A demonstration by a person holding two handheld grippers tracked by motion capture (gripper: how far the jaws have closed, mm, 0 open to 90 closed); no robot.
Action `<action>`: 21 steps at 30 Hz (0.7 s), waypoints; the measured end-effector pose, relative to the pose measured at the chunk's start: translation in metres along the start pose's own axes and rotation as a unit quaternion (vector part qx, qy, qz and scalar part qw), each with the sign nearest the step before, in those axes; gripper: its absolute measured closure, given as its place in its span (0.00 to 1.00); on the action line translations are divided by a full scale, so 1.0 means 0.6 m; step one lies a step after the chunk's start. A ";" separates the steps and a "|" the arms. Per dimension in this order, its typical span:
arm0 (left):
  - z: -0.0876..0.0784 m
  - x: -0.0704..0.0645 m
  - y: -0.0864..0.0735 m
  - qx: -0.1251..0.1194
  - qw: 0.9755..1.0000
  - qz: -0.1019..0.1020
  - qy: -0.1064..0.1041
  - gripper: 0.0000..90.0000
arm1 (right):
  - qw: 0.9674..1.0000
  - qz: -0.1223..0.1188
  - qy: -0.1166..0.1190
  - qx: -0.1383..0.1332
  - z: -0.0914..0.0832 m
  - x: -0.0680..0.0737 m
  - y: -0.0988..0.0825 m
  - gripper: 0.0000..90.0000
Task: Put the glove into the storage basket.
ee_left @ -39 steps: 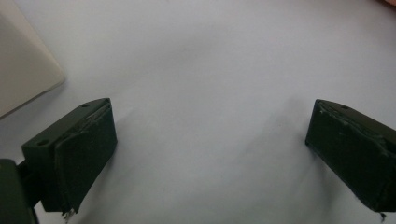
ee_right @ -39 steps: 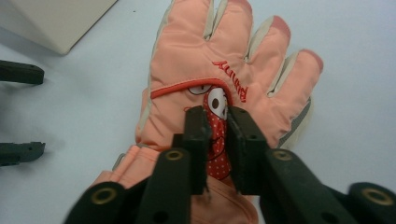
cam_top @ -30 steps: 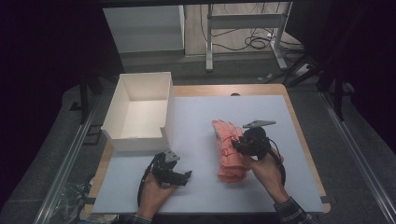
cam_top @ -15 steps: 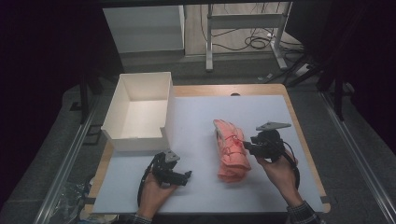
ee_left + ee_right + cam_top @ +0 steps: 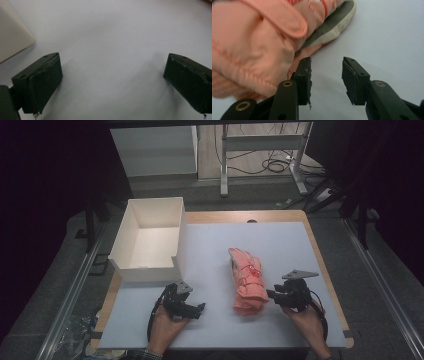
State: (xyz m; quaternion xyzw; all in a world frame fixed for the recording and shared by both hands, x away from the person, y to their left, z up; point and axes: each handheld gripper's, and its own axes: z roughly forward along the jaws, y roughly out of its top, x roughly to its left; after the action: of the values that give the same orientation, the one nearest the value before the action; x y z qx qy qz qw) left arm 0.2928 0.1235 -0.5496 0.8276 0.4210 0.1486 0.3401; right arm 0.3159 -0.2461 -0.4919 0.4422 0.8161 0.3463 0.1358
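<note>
gloves: soft, light, lying limp – likely sagging; pinch thick cuff
right gripper: hovering part open, empty – beside cuff
left gripper: resting wide open, empty

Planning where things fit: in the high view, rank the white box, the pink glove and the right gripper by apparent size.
1. white box
2. pink glove
3. right gripper, though it sits slightly nearer the camera.

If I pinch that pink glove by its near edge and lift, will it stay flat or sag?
The pink glove looks like soft padded fabric with creases, so it would probably sag and unfold. It is likely light. Its smooth shell may slip from the right gripper, whose jaws stand open beside it.
</note>
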 end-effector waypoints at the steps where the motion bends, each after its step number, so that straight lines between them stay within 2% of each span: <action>1: 0.000 0.000 0.000 0.000 1.000 0.000 0.000 0.02 | 1.000 0.000 0.000 0.000 0.000 0.000 0.000 0.65; 10: 0.000 0.000 0.000 0.000 1.000 0.000 0.000 0.02 | 0.999 -0.024 0.035 0.007 0.022 0.008 -0.044 0.66; 21: 0.000 0.000 0.000 0.000 1.000 0.000 0.000 0.02 | 0.998 -0.049 0.041 -0.003 0.037 0.034 -0.042 0.66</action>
State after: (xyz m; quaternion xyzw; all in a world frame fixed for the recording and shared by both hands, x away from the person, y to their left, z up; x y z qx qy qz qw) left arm 0.2928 0.1235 -0.5496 0.8276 0.4210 0.1488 0.3400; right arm 0.2999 -0.2288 -0.5234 0.3866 0.8409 0.3593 0.1199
